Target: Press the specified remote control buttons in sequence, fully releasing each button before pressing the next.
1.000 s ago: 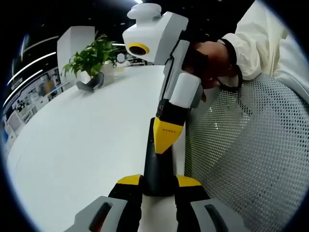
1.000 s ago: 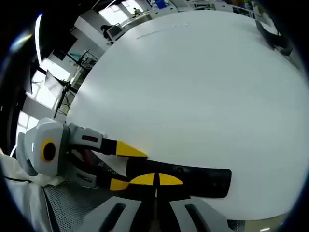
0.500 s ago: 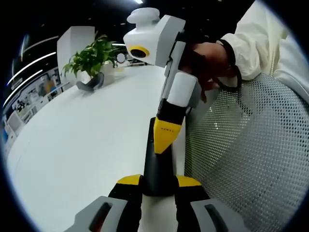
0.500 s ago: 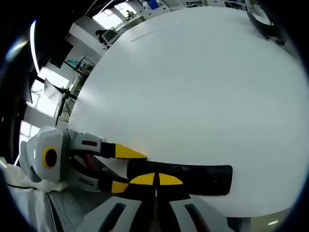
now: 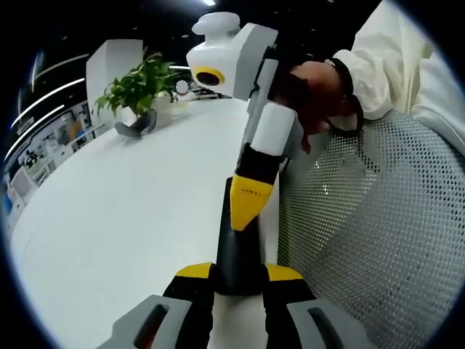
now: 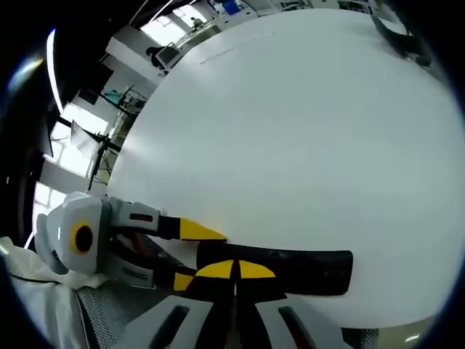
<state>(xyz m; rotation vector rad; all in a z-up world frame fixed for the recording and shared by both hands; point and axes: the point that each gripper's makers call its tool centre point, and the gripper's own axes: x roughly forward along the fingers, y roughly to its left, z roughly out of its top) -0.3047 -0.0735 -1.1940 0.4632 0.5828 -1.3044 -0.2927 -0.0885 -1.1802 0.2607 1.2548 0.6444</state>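
A black remote [image 5: 236, 251] lies along the white table's near edge. My left gripper [image 5: 238, 273] is shut on its near end, with a yellow jaw on each side. My right gripper [image 5: 245, 207] comes down from above, its yellow tips shut together and resting on the remote's top face. In the right gripper view the remote [image 6: 312, 269] runs sideways. My right gripper [image 6: 234, 270] has its closed tips on the remote's middle. My left gripper [image 6: 203, 256] clamps the remote's left end. The buttons are too dark to make out.
The white table [image 5: 123, 211] stretches away to a potted plant [image 5: 134, 91] with a dark curved object [image 5: 136, 123] at its foot. A white mesh chair back [image 5: 370, 240] stands close on the right. A person's hand [image 5: 320, 87] holds the right gripper.
The right gripper has leaned and slid slightly, its tip staying on the remote. The left gripper's hold on the remote is unchanged.
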